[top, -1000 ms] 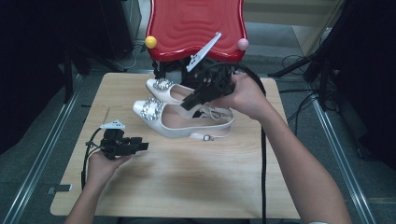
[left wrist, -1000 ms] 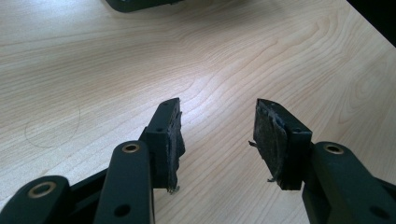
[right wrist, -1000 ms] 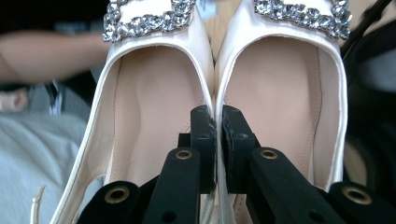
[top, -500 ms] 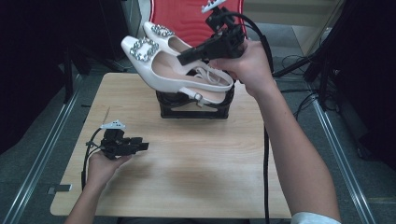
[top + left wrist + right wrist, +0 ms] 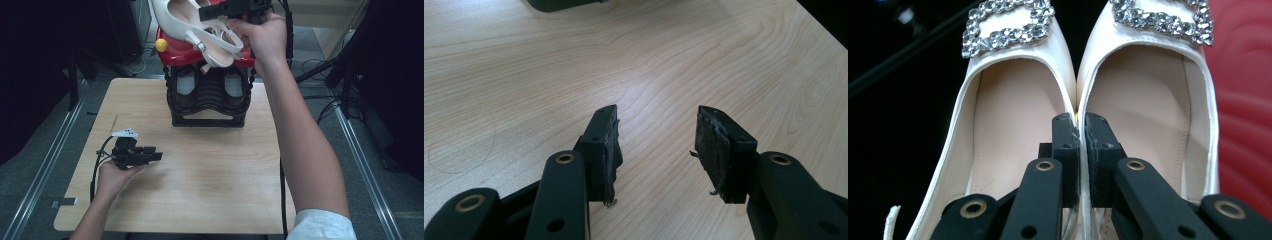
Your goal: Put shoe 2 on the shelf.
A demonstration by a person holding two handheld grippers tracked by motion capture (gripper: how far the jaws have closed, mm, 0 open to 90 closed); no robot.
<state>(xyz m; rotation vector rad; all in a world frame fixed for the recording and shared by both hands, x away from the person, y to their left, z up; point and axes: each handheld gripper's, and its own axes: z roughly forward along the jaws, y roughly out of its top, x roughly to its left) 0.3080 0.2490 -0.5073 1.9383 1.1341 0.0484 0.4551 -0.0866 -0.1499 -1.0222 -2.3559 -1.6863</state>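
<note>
— What does the room look like, starting from the left?

— Dark floor on the left with a metal rail [image 5: 47,165] running along the desk's left edge. The desk [image 5: 210,200] itself is pale wood, mostly bare. At its far edge, near the middle, stands a black shoe rack [image 5: 209,100], and a red moulded piece [image 5: 175,47] with a yellow ball [image 5: 161,45] sits on top of the rack. Another rail [image 5: 362,170] lies past the right edge.

— And the left hand?

— The left hand [image 5: 112,177] rests low near the desk's front left corner, palm on the wood, holding the left gripper [image 5: 156,156] level and aimed toward the right edge. In the left gripper view its jaws stand wide apart with bare wood between them, nothing held.

— Where is the pair of shoes?

— The white shoes [image 5: 192,22] are up in the air, above the rack and beyond the desk's far edge, heels toward the person and toes away to the left. Their slingback straps [image 5: 217,42] hang down in front of the red piece.

— How is the right arm placed?

— It stretches from the front right corner forward and up, the right hand [image 5: 262,35] lifted high over the rack. The right gripper [image 5: 1082,122] is clamped on the two inner sides of the shoes, pinched together between its jaws. In the right gripper view the rhinestone buckles [image 5: 1008,25] sit at the toes, side by side.
</note>
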